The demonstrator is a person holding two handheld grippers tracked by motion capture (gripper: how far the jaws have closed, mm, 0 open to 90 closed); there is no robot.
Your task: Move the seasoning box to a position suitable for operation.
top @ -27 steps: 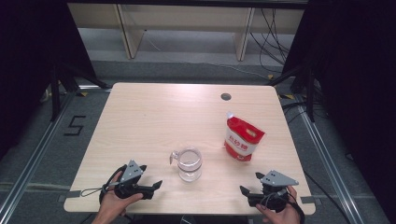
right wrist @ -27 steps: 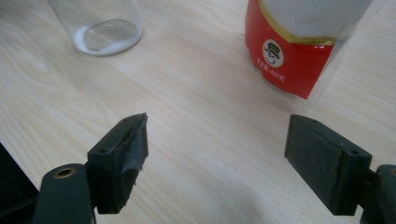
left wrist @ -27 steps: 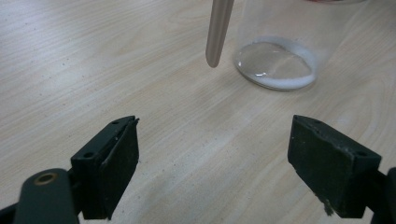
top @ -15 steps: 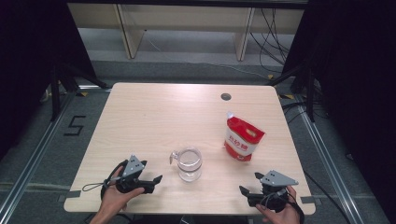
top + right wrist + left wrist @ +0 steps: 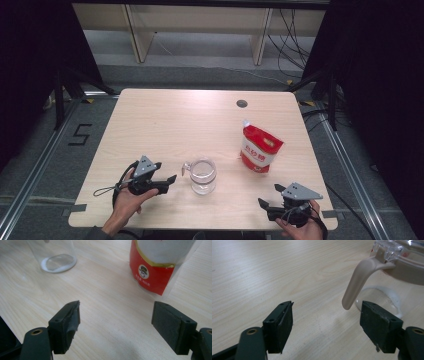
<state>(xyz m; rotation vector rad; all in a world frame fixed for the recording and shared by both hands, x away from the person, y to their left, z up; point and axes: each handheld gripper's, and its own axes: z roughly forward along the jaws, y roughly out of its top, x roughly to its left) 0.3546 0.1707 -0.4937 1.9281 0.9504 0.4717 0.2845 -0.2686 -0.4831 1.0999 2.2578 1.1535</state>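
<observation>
The left gripper [image 5: 172,178], jaws apart, is being brought nearer the clear glass jug's [image 5: 203,176] beige handle [image 5: 358,283] at three o'clock; a grasp is likely being prepared.

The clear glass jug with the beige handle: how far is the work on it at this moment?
Done: nothing visible; the clear glass jug with the beige handle looks empty and the red and white pouch stands upright. In hand: the left gripper, jaws open, is close to the beige handle without touching it. Left: probably gripping both items; the right gripper is open, apart from the pouch.
</observation>
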